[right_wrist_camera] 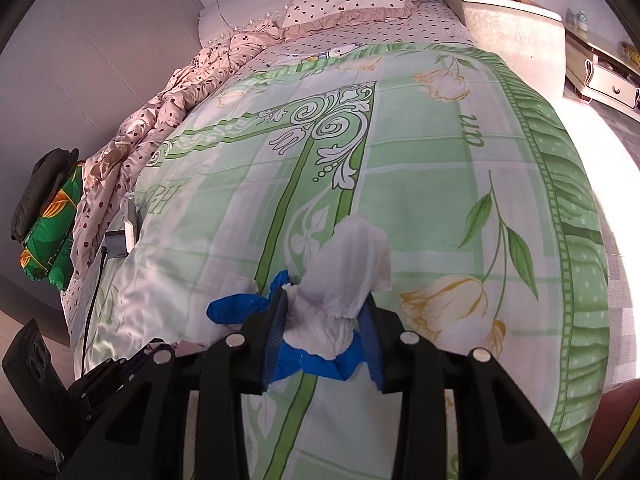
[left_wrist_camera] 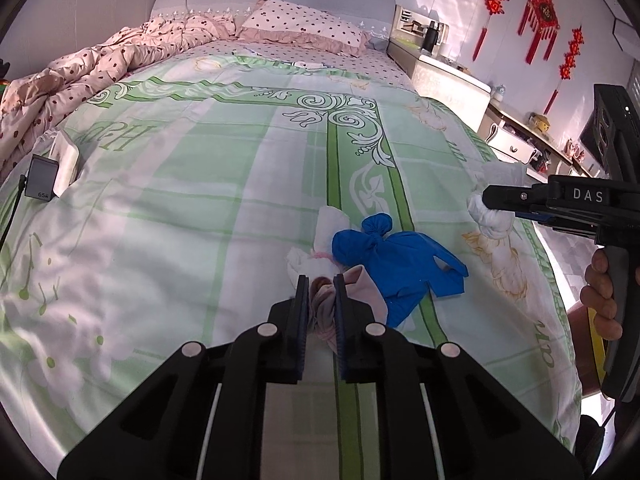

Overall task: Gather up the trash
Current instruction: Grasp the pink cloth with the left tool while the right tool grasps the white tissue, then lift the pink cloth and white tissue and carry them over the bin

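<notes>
Left wrist view: your left gripper (left_wrist_camera: 321, 280) was clamped on a pinkish rag (left_wrist_camera: 360, 285), jaws nearly together w/ cloth bunched between the pads, just above the green quilt (left_wrist_camera: 200, 184). A knotted blue glove (left_wrist_camera: 394, 264) lay on the quilt right beside it, w/ white tissue (left_wrist_camera: 328, 226) touching the glove's left edge. At right your hand (left_wrist_camera: 602, 296) held the right gripper (left_wrist_camera: 486, 198), pinching a white wad (left_wrist_camera: 490, 216) off the bed edge. Right wrist view: the right gripper (right_wrist_camera: 325, 300) was closed on that white wad (right_wrist_camera: 344, 280), which stuck up past the fingertips; the glove (right_wrist_camera: 236, 308) showed below it on the quilt (right_wrist_camera: 440, 184). A charger (left_wrist_camera: 40, 178) sat near the pink duvet (left_wrist_camera: 100, 68), far left.
</notes>
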The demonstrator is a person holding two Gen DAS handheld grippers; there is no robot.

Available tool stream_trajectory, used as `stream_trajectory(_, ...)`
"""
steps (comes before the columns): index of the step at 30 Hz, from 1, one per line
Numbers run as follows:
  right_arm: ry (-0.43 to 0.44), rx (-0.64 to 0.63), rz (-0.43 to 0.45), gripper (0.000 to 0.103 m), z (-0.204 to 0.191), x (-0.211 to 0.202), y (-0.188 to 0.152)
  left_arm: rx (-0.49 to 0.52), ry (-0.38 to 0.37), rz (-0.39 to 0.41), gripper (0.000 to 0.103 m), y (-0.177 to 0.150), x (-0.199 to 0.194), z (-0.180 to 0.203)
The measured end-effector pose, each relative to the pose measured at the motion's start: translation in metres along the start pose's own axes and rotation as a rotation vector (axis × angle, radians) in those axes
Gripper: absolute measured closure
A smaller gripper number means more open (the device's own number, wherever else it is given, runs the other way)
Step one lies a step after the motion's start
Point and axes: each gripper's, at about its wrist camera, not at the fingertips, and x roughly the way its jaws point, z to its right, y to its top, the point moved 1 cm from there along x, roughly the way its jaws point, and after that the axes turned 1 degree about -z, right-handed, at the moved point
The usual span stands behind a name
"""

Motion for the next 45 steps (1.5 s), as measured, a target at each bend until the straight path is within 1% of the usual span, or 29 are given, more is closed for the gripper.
stream_trajectory(10,-0.002,0.005,0.082,0.070,0.007,-0.076,-0.024,-0.024,-0.018,0.066,0.092,0.005,-0.060,0.013)
stream_trajectory(18,-0.022,-0.005,0.157,0.070,0.018,-0.140,-0.041,0.008,-0.044,0.118,0.092,0.008,-0.102,0.049)
stream_trajectory(26,-0.048,0.025,0.234,0.070,0.042,-0.198,-0.056,0.066,-0.095,0.160,0.092,0.012,-0.134,0.103)
stream_trajectory(33,-0.084,0.057,0.297,0.070,0.072,-0.247,-0.071,0.132,-0.147,0.182,0.092,0.012,-0.155,0.159)
stream_trajectory(39,-0.120,0.095,0.342,0.070,0.104,-0.285,-0.085,0.192,-0.202,0.192,0.092,0.012,-0.168,0.213)
stream_trajectory(45,-0.161,0.147,0.387,0.070,0.141,-0.322,-0.101,0.249,-0.265,0.190,0.092,0.010,-0.173,0.270)
